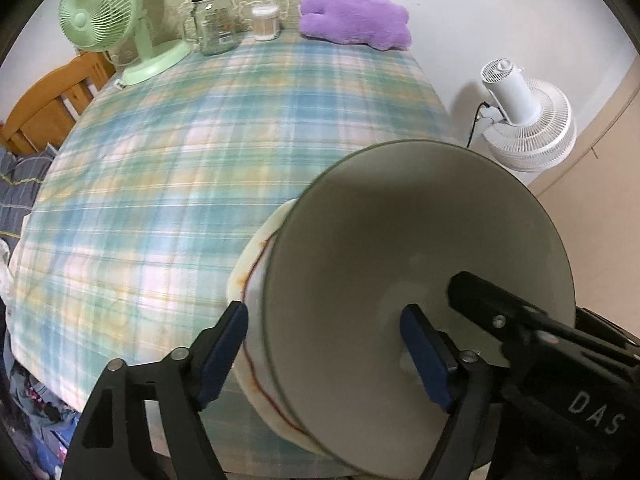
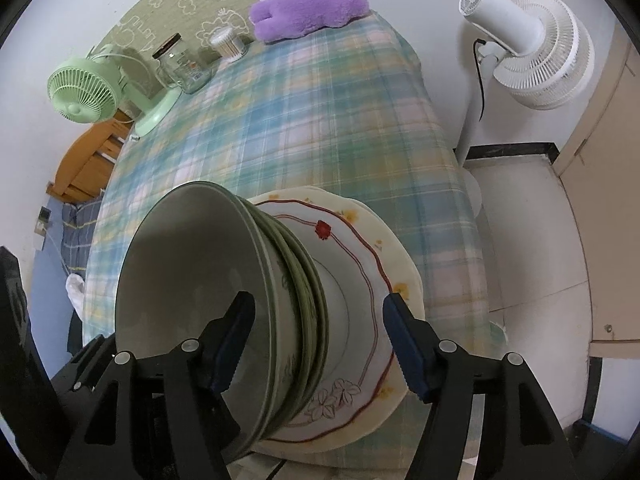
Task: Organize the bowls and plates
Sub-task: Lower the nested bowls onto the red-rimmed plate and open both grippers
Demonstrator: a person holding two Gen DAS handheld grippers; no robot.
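Observation:
A stack of several grey-green bowls (image 2: 192, 280) stands on cream plates with a red wavy line and flowers (image 2: 360, 248) at the near edge of the plaid table (image 2: 320, 120). In the left wrist view the top bowl (image 1: 420, 248) fills the lower right, with the plate rim (image 1: 252, 256) under it. My left gripper (image 1: 324, 344) is open, its jaws either side of the bowl's near wall, one finger inside. My right gripper (image 2: 320, 336) is open, its jaws astride the bowl stack, one finger (image 2: 236, 340) inside the top bowl. Its black body (image 1: 540, 340) shows in the left wrist view.
At the table's far end stand a green desk fan (image 1: 100, 20), a glass jar (image 1: 212, 24), a cotton swab tub (image 1: 266, 20) and a purple plush (image 1: 356, 20). A white floor fan (image 2: 532, 40) stands to the right. A wooden chair (image 1: 48, 104) is at left.

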